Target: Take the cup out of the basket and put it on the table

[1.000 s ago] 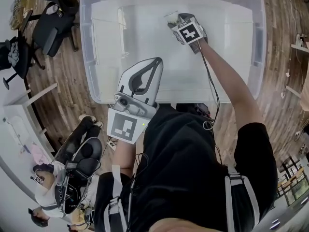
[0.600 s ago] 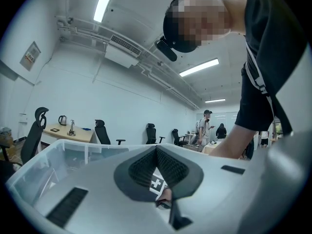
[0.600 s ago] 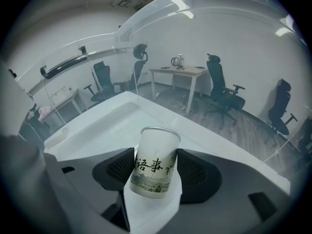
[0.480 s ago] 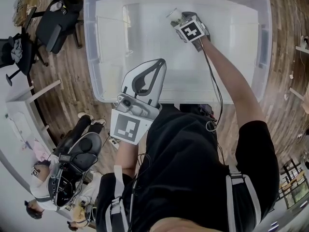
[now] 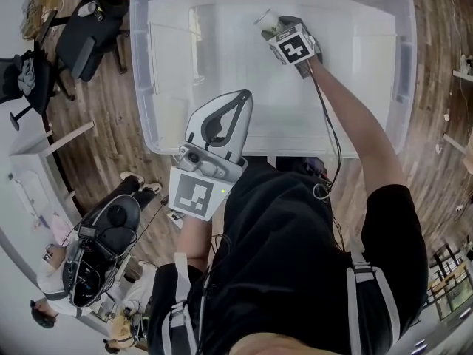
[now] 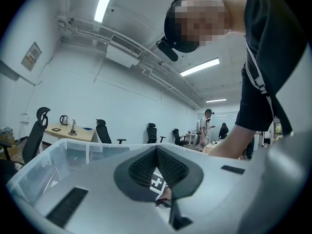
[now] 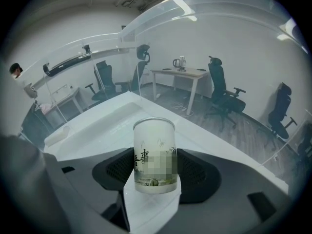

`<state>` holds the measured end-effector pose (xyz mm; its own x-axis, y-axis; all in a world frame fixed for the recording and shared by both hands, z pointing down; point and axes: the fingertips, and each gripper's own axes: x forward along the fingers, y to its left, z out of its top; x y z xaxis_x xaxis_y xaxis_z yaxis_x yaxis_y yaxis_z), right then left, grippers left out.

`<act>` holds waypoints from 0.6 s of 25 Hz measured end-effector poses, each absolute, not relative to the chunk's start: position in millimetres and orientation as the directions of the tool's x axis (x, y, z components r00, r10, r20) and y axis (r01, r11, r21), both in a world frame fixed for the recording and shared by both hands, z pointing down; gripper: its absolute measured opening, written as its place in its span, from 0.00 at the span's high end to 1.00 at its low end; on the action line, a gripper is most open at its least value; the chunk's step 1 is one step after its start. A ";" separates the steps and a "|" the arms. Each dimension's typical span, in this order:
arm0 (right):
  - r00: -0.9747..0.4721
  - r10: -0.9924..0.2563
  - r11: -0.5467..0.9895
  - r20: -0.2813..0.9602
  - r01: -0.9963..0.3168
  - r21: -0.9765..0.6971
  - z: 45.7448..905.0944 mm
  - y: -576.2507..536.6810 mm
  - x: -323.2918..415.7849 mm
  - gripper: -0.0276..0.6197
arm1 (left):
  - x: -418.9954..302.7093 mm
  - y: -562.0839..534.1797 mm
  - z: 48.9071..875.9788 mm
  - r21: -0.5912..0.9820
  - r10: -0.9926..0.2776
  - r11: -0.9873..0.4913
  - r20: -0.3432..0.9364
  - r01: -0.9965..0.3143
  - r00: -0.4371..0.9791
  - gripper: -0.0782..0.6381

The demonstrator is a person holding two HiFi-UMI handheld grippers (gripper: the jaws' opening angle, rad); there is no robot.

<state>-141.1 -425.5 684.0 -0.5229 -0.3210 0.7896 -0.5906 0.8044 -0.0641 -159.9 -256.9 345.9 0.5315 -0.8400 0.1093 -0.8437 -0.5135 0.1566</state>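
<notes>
A white cup with dark printed characters stands upright between the black pads of my right gripper, which is shut on it. In the head view that gripper holds the cup inside the big clear plastic basket, toward its far side. The basket's white floor and clear wall surround the cup. My left gripper is shut with nothing in it and hovers over the basket's near rim. In the left gripper view its jaws meet at the tips, above the basket's rim.
The basket sits over a wooden floor. Office chairs stand at the left, and a desk with a kettle lies beyond the basket wall. Several people stand in the far background. A white desk corner is at the left.
The right gripper keeps its hold on the cup and has shifted only slightly toward the basket's far side. The left gripper has hardly moved.
</notes>
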 end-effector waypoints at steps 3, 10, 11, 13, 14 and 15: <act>-0.539 -0.329 0.812 0.776 -0.581 -0.059 671.7 -422.8 -142.7 0.54 | -156.9 -253.8 343.4 0.157 -0.839 -0.517 0.102 -0.841 0.535 0.87; -0.585 -0.331 0.831 0.740 -0.553 -0.065 631.9 -416.2 -142.8 0.54 | -148.1 -246.0 334.7 0.149 -0.835 -0.529 0.082 -0.836 0.543 0.87; -0.591 -0.331 0.834 0.736 -0.548 -0.065 625.9 -415.0 -142.0 0.54 | -147.0 -244.8 334.0 0.149 -0.835 -0.529 0.081 -0.835 0.544 0.87; -0.601 -0.336 0.837 0.725 -0.544 -0.063 613.1 -412.0 -138.9 0.54 | -144.8 -241.2 332.4 0.147 -0.835 -0.531 0.079 -0.835 0.545 0.87; -0.605 -0.341 0.838 0.719 -0.543 -0.060 605.7 -410.4 -136.7 0.54 | -143.8 -239.1 331.2 0.145 -0.835 -0.532 0.077 -0.835 0.545 0.87; -0.611 -0.349 0.838 0.710 -0.542 -0.055 597.1 -408.9 -134.4 0.54 | -142.8 -237.2 329.9 0.144 -0.835 -0.532 0.074 -0.835 0.545 0.87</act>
